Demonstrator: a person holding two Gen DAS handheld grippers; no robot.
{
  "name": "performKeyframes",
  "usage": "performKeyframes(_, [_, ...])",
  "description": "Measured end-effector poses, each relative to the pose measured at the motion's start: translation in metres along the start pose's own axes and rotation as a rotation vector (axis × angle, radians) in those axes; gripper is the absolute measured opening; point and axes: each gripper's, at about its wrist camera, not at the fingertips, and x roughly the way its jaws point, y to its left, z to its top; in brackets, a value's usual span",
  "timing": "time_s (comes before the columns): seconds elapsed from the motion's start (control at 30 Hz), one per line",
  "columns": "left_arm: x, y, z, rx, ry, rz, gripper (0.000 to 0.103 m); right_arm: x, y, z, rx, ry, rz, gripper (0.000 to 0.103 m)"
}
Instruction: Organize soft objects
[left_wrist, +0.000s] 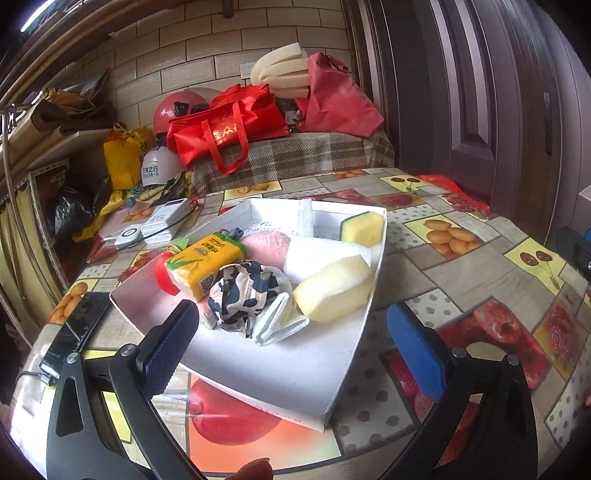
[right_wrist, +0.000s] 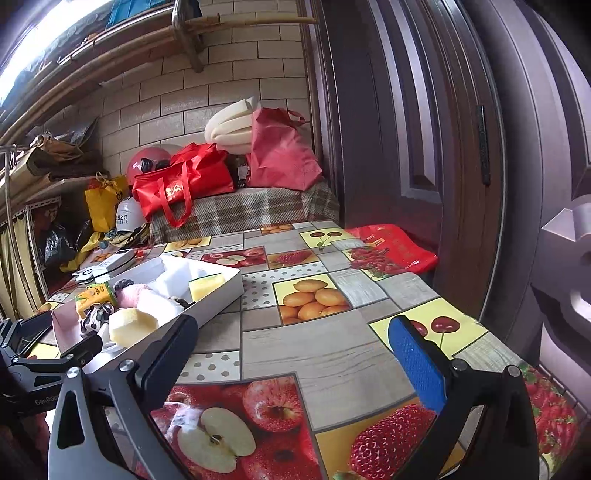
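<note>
White cardboard tray (left_wrist: 314, 373) fills the centre of the left wrist view, resting on the fruit-print desk (left_wrist: 461, 280). Left gripper (left_wrist: 291, 328) spread wide, holding nothing, near tray edge between its fingers. In tray: cow-print cloth (left_wrist: 243, 291) at centre, folded white mask (left_wrist: 280, 323) touching it at 5 o'clock, pale foam block (left_wrist: 336, 288) at 3 o'clock, yellow tissue pack (left_wrist: 203, 264) at 10 o'clock, pink towel (left_wrist: 269, 245) and yellow sponge (left_wrist: 364, 229) toward 12–1 o'clock. Judgement: cloth is the nearest pick; approach low, straddle its bulk, close gently so the mask is not dragged along.

Right wrist view: right gripper (right_wrist: 295, 358) also wide apart and empty, over bare desk (right_wrist: 332, 350). Tray (right_wrist: 221, 295) sits at 9–10 o'clock, foam block (right_wrist: 131, 326) nearest. Judgement: keep this side clear of the left one's path.
</note>
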Motion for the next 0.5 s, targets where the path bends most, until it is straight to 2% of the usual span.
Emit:
performKeyframes(0.07, [0.006,-0.003,0.005,-0.009,0.015,-0.025,0.103,-0.006,0.0,0.0,-0.003,-0.033,-0.024,0.103])
performKeyframes(0.13, [0.011,-0.01,0.007,-0.005,0.03,-0.032,0.103,-0.004,0.002,0.0,-0.013,-0.026,-0.032,0.103])
performKeyframes(0.23, [0.013,-0.017,0.003,0.033,0.04,-0.01,0.103,0.004,0.001,0.001,-0.017,0.006,-0.036,0.103])
performKeyframes(0.33, [0.009,-0.016,0.002,0.031,0.021,0.005,0.103,0.008,0.0,0.0,-0.012,0.026,-0.038,0.103])
performKeyframes(0.5, [0.015,-0.008,0.001,0.002,0.053,0.014,0.103,0.007,0.0,-0.001,-0.013,0.029,-0.039,0.103])
